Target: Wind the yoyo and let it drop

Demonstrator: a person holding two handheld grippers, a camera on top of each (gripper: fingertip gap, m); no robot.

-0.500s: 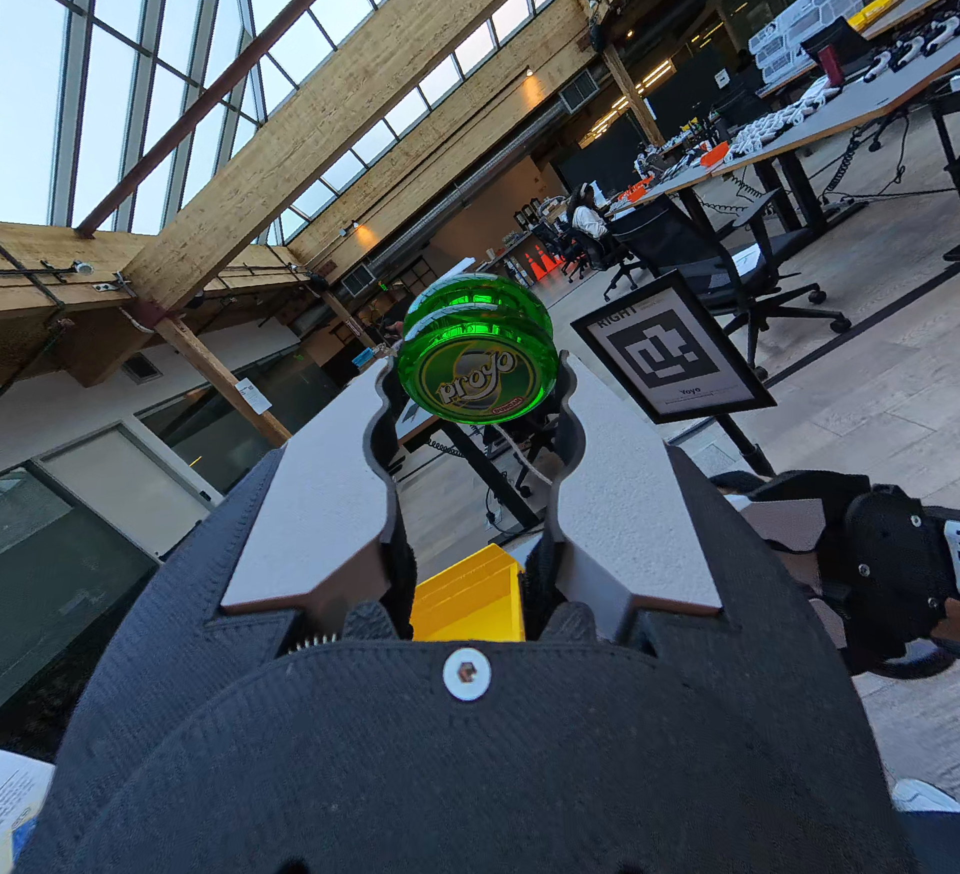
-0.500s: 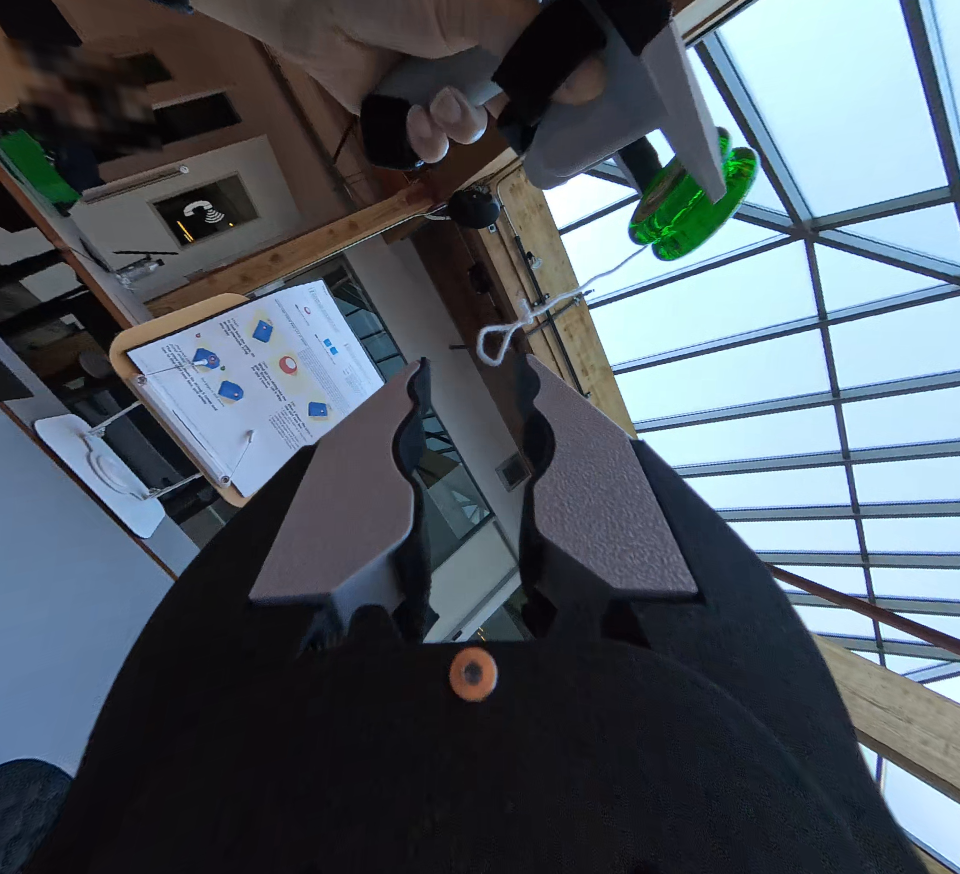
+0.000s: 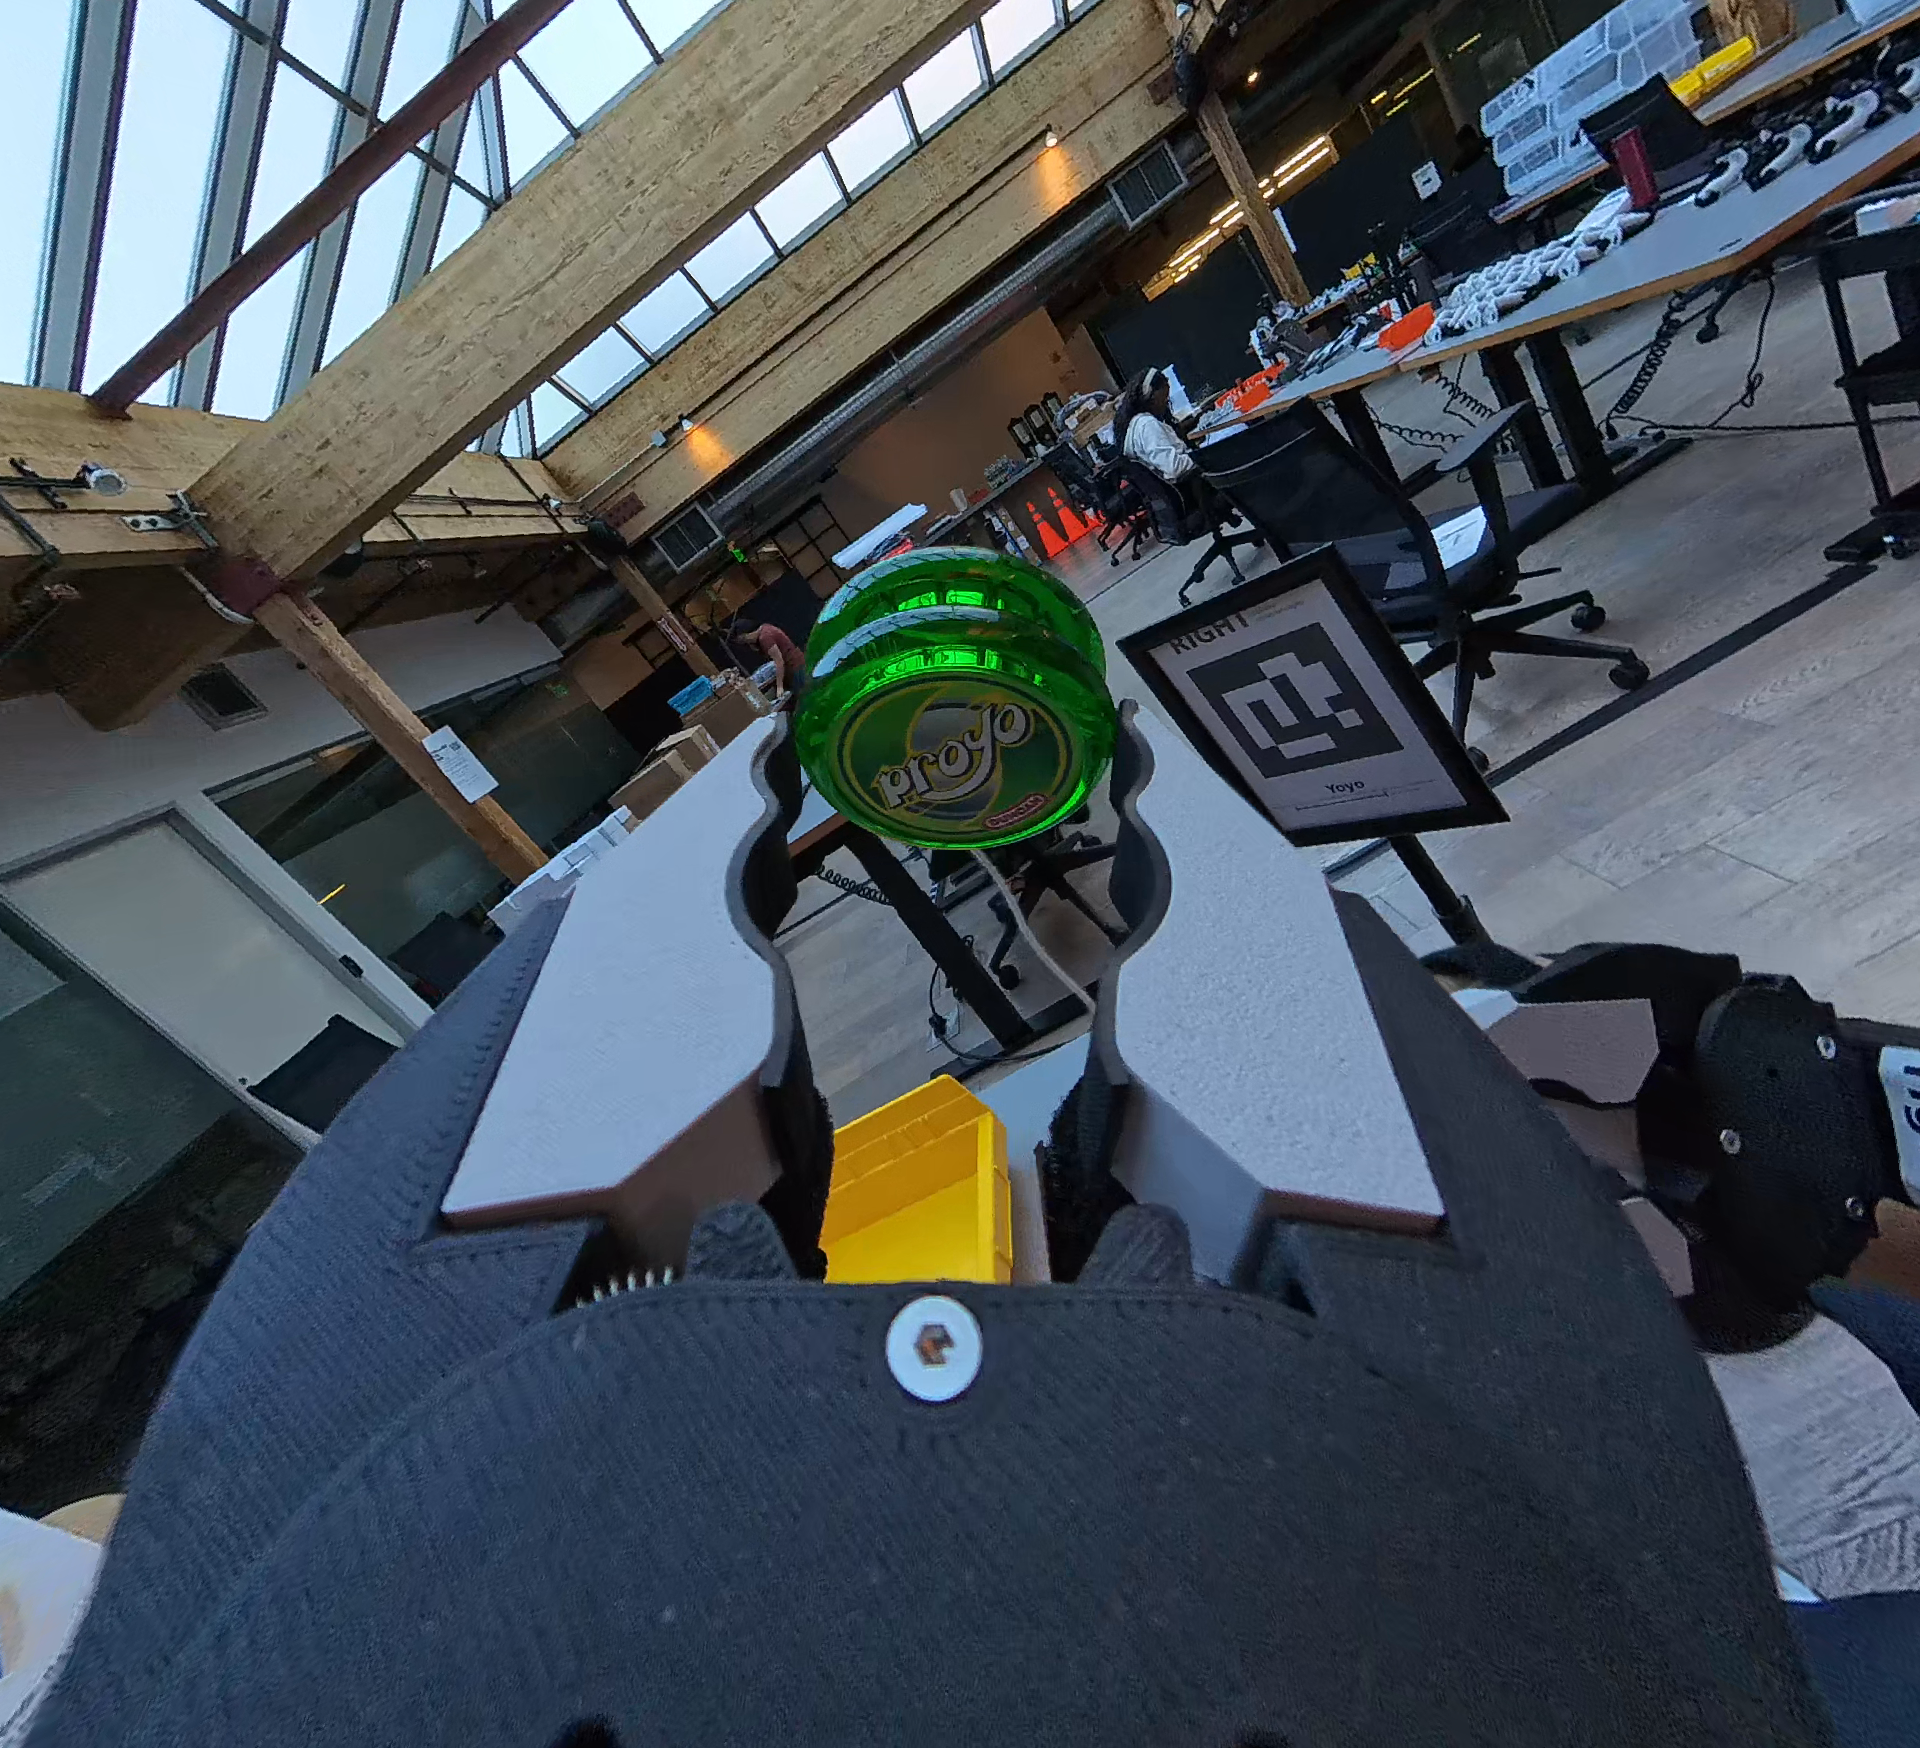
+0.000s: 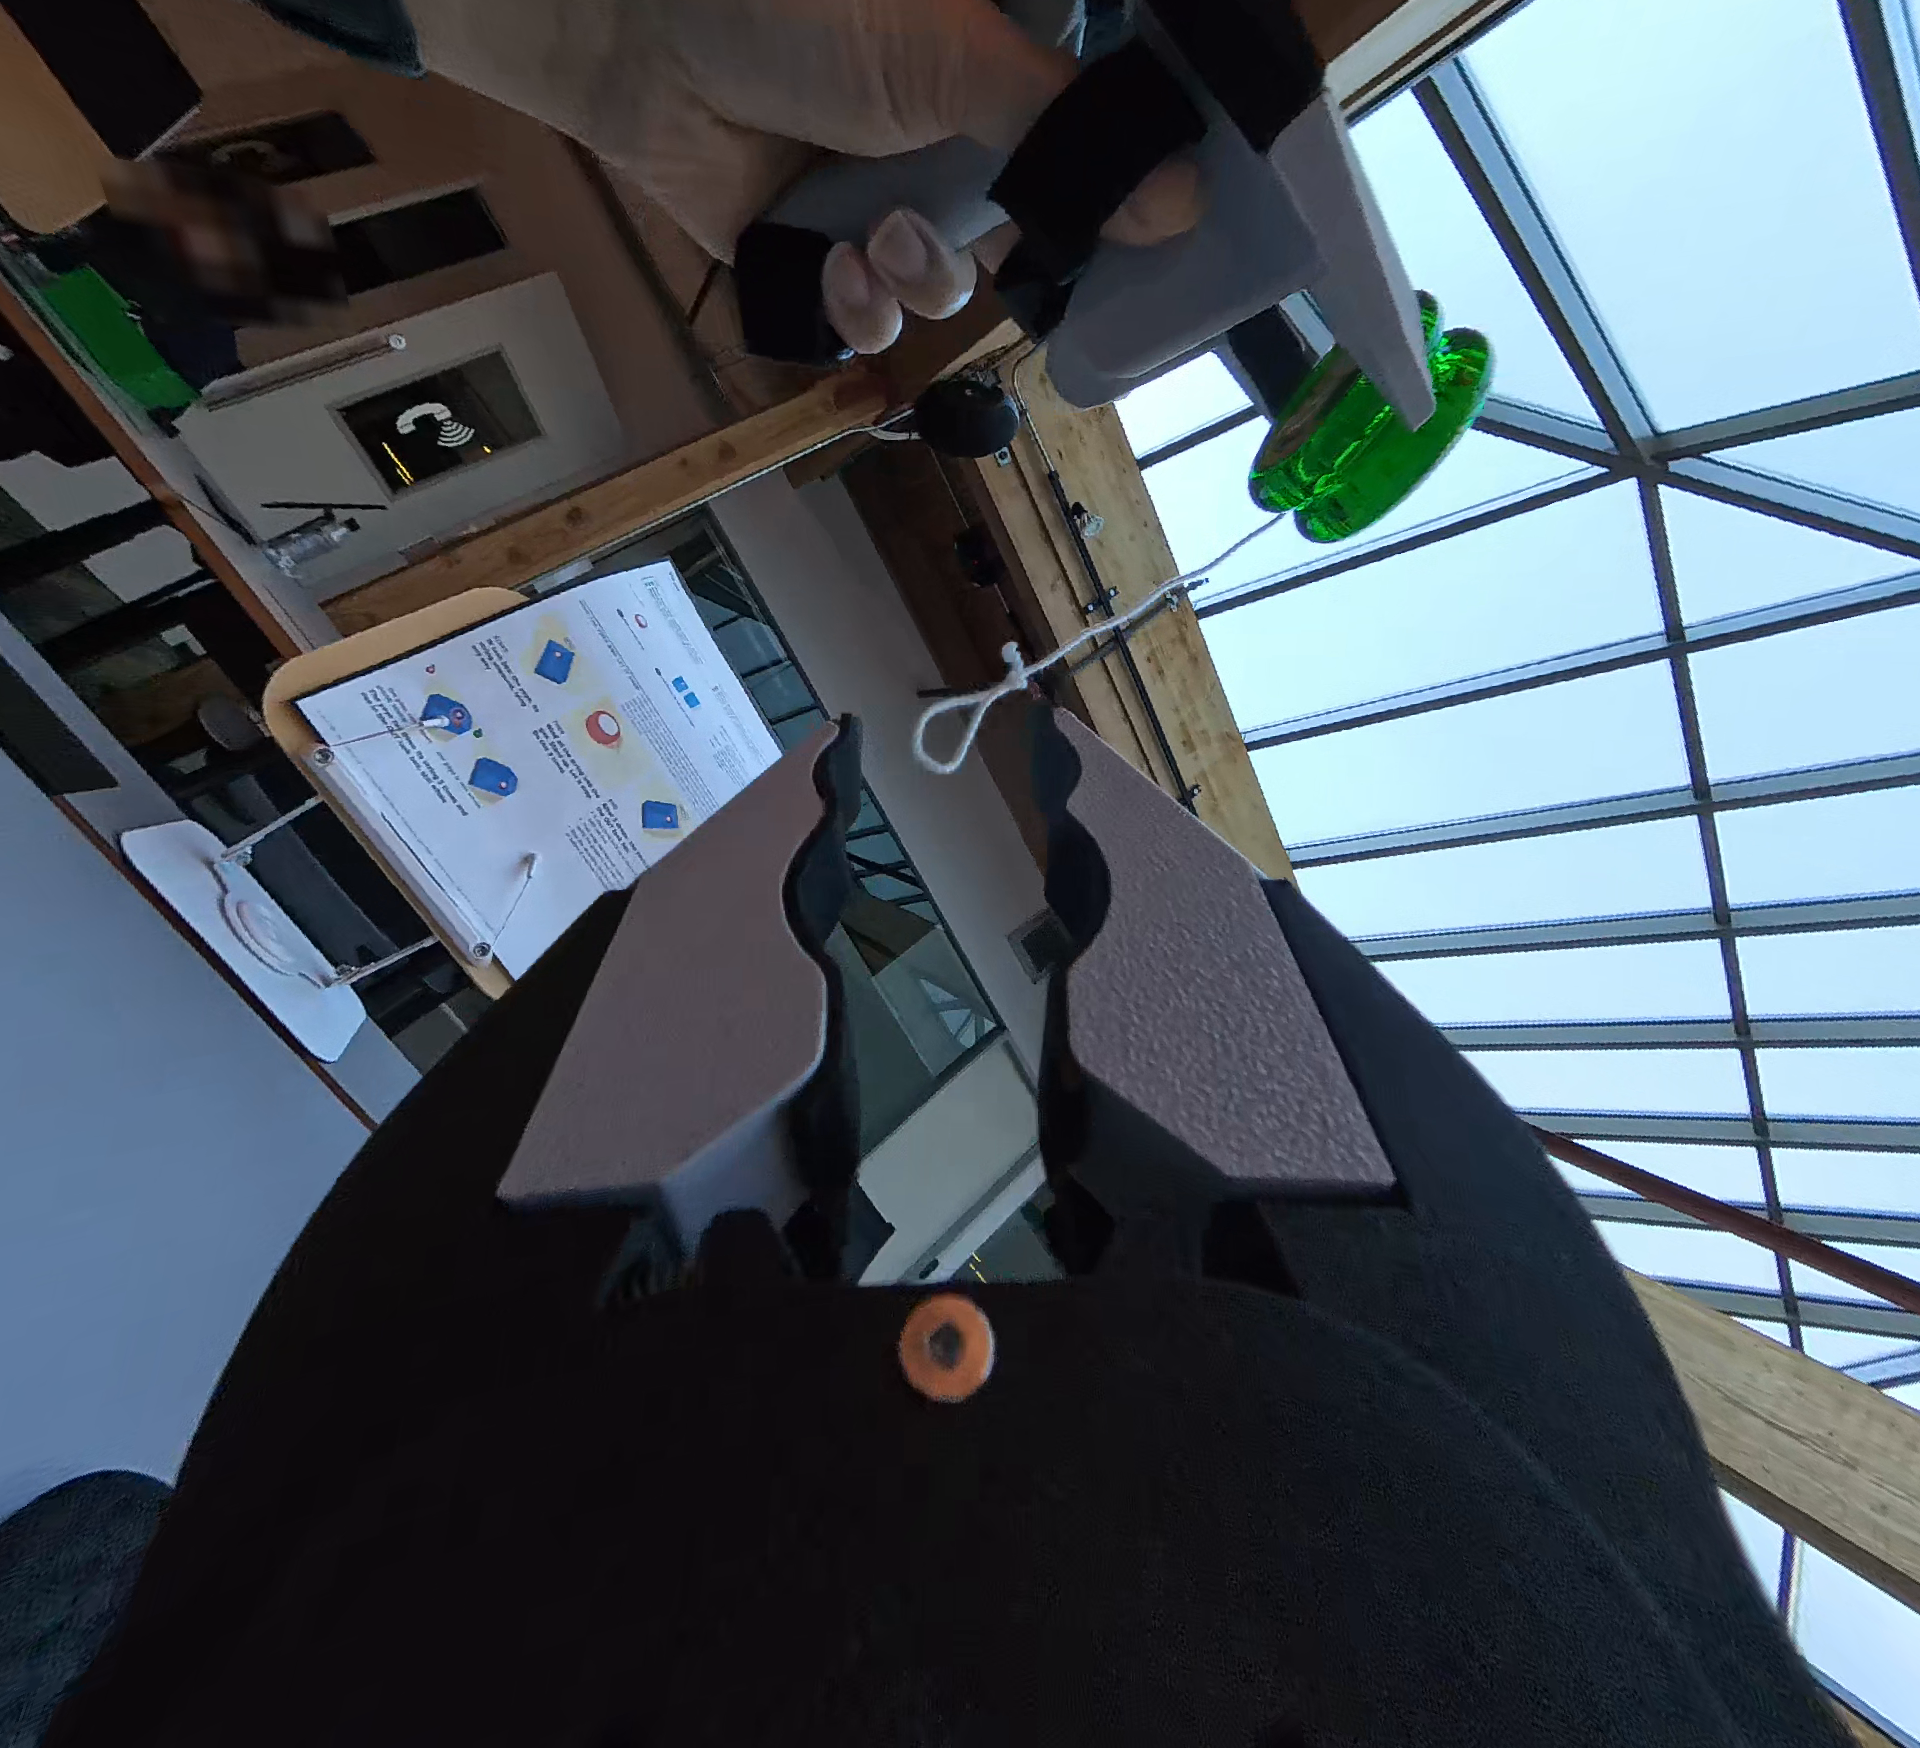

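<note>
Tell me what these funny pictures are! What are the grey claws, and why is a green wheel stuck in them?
No robot here: a person holds a two-fingered grabber in each hand, and each grabber has a camera looking along its fingers. One picture comes from the left gripper. It pinches the green wheel, a yoyo, by its edges. A yellow bin sits below, a framed sign stands nearby, and behind is a big room with desks. The other picture comes from the right gripper, pointing up at the glass roof. It is open and holds nothing. You can see the person's hand on the other grabber, the yoyo again, and its white string ending in a loop right at the open fingertips.
</note>
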